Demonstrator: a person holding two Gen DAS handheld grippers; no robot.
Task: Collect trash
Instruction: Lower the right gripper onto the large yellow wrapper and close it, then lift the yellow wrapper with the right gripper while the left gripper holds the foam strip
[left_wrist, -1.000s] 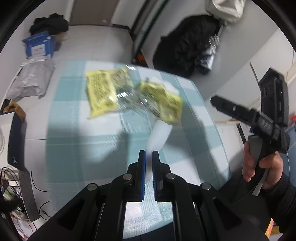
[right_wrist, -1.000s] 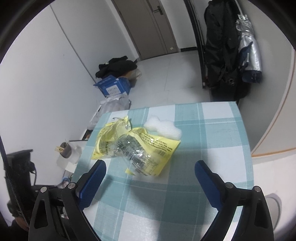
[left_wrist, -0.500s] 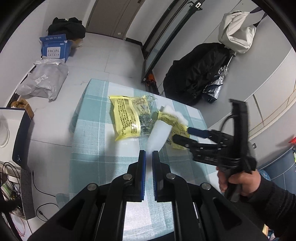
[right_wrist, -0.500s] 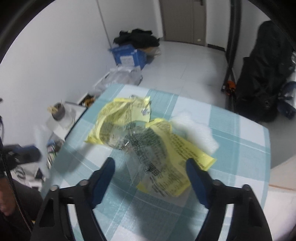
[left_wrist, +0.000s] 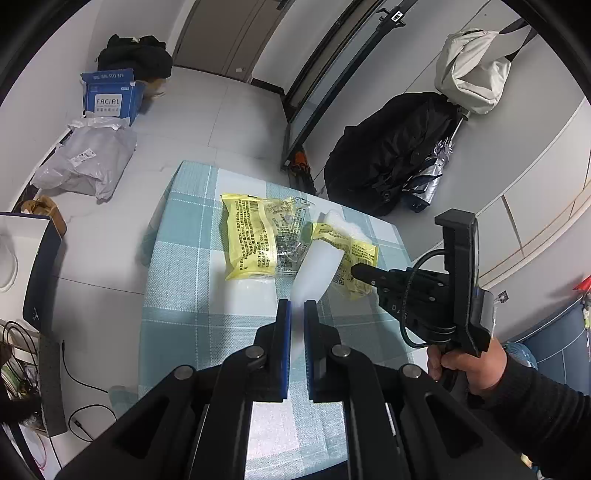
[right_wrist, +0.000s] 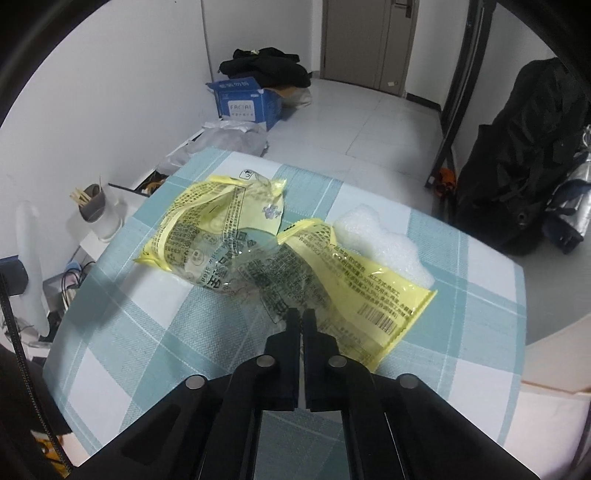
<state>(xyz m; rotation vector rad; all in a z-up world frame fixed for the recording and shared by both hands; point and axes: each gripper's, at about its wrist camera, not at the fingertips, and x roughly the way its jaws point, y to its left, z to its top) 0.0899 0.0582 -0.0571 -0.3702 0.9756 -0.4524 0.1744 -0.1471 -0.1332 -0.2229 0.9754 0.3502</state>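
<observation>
Two yellow wrappers lie crumpled together near the middle of the bench (right_wrist: 155, 332), which is covered in a teal and white checked cloth. The nearer yellow wrapper (right_wrist: 369, 295), printed with black text and a barcode, spreads toward the right edge; the farther yellow wrapper (right_wrist: 207, 229) sits to its left, with clear crinkled film between them. A piece of white foam (right_wrist: 376, 240) lies just behind the nearer wrapper, touching its far edge.

The right claw (right_wrist: 302, 314) has its fingers pressed together on the near edge of the nearer wrapper — the tips sit right on the clear and yellow film, so it looks pinched, with the wrapper running away from the tips to the far right. In the left wrist view the same claw (left_wrist: 356, 271) reaches in from the right, its tip on that wrapper (left_wrist: 354, 258), and the person's right hand (left_wrist: 469, 365) grips the handle below.

The left claw (left_wrist: 297, 308) is nearly closed on a white translucent sheet (left_wrist: 317, 269) that rises from between its blue-lined fingers and leans out over the bench toward the wrappers. The farther wrapper (left_wrist: 251, 240) lies beyond and to the left of these tips, apart from them.

Off the bench, on the white tiled floor, stand a blue box (right_wrist: 247, 103) — printed FACIAL — a grey plastic bag (left_wrist: 88, 158) and a heap of dark clothes (right_wrist: 266, 66). A black bag (left_wrist: 388, 155) leans against the wall on the far right.
</observation>
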